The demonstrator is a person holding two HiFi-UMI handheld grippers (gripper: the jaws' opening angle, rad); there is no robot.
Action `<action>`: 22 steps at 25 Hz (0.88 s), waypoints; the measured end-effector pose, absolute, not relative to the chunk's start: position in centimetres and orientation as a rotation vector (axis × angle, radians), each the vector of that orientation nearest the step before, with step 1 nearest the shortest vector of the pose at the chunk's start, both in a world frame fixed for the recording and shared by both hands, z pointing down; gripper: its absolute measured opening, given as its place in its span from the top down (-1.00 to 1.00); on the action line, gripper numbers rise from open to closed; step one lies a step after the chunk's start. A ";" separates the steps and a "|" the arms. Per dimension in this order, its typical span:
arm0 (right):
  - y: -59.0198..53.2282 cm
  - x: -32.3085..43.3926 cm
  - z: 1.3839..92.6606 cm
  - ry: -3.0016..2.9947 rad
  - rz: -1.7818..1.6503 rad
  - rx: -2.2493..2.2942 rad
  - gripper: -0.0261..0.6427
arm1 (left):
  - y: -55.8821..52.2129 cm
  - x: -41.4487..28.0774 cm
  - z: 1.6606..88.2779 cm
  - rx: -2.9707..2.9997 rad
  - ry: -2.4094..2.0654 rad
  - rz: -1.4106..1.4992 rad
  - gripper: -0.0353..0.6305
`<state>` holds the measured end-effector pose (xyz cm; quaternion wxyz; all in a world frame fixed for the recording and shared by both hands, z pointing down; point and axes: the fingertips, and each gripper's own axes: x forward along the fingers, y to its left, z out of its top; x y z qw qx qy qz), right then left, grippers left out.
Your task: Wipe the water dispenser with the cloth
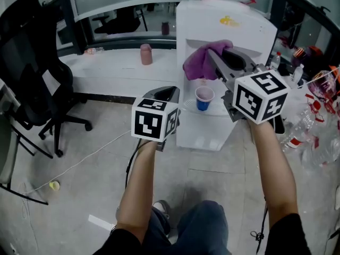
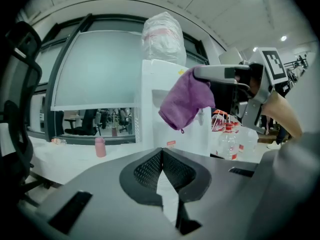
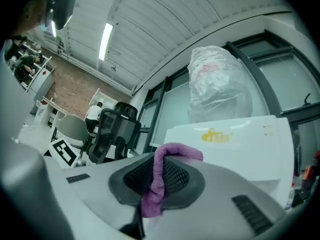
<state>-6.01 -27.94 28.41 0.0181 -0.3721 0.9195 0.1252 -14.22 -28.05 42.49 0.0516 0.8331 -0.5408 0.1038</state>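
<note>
your left gripper (image 1: 167, 92) sits low and close in, jaws pressed together with nothing between them, its marker cube (image 1: 154, 118) facing up at you. your right gripper (image 1: 217, 57) reaches higher and farther forward, jaws clamped on a fold of the purple cloth (image 1: 201, 62), which hangs from the tips. both arms stretch ahead and bare: your left forearm (image 1: 139, 187) runs nearly straight out, your right forearm (image 1: 273, 163) angles slightly inward. dark sleeves (image 1: 287, 232) show at your elbows.

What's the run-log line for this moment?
right gripper: shut on purple cloth | purple cloth: raised at water dispenser front, contact unclear | left gripper: shut, empty | blue cup: on dispenser tray
</note>
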 end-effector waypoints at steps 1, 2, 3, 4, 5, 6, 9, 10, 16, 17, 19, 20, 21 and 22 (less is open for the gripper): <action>-28.0 -6.8 27.7 2.854 0.395 -1.138 0.83 | -28.0 -14.5 42.3 2.536 -1.648 0.308 0.82; -28.1 -7.6 26.9 2.851 0.404 -1.122 0.83 | -28.0 -14.9 42.0 2.534 -1.654 0.300 0.82; -28.3 -8.3 26.1 2.845 0.413 -1.108 0.83 | -28.0 -15.3 41.9 2.529 -1.660 0.294 0.82; -28.4 -9.1 25.4 2.838 0.420 -1.097 0.83 | -28.0 -15.8 41.9 2.521 -1.666 0.290 0.82; -28.6 -9.8 24.8 2.830 0.424 -1.088 0.83 | -28.1 -16.2 41.9 2.514 -1.670 0.288 0.82; -28.9 -10.5 24.2 2.822 0.421 -1.081 0.83 | -28.2 -16.6 42.0 2.509 -1.674 0.288 0.82; -30.0 -12.4 22.8 2.793 0.384 -1.073 0.83 | -28.6 -17.6 42.0 2.507 -1.681 0.278 0.82; -30.5 -12.8 22.6 2.783 0.369 -1.077 0.83 | -28.7 -17.7 42.0 2.511 -1.679 0.277 0.82; -33.1 -14.4 23.9 2.767 0.300 -1.125 0.83 | -30.1 -19.1 43.2 2.490 -1.679 0.277 0.82; -33.3 -14.5 24.3 2.765 0.289 -1.129 0.83 | -30.4 -19.4 43.5 2.486 -1.687 0.292 0.82; -33.7 -14.6 25.1 2.759 0.267 -1.139 0.83 | -30.7 -19.6 44.2 2.484 -1.694 0.338 0.82; -33.8 -14.6 25.5 2.756 0.257 -1.143 0.83 | -30.8 -19.6 44.5 2.485 -1.690 0.349 0.82; -33.9 -14.7 26.0 2.755 0.245 -1.142 0.83 | -30.9 -19.7 44.6 2.486 -1.687 0.346 0.82; -34.0 -14.9 26.4 2.757 0.234 -1.139 0.83 | -31.1 -19.8 44.7 2.489 -1.692 0.333 0.82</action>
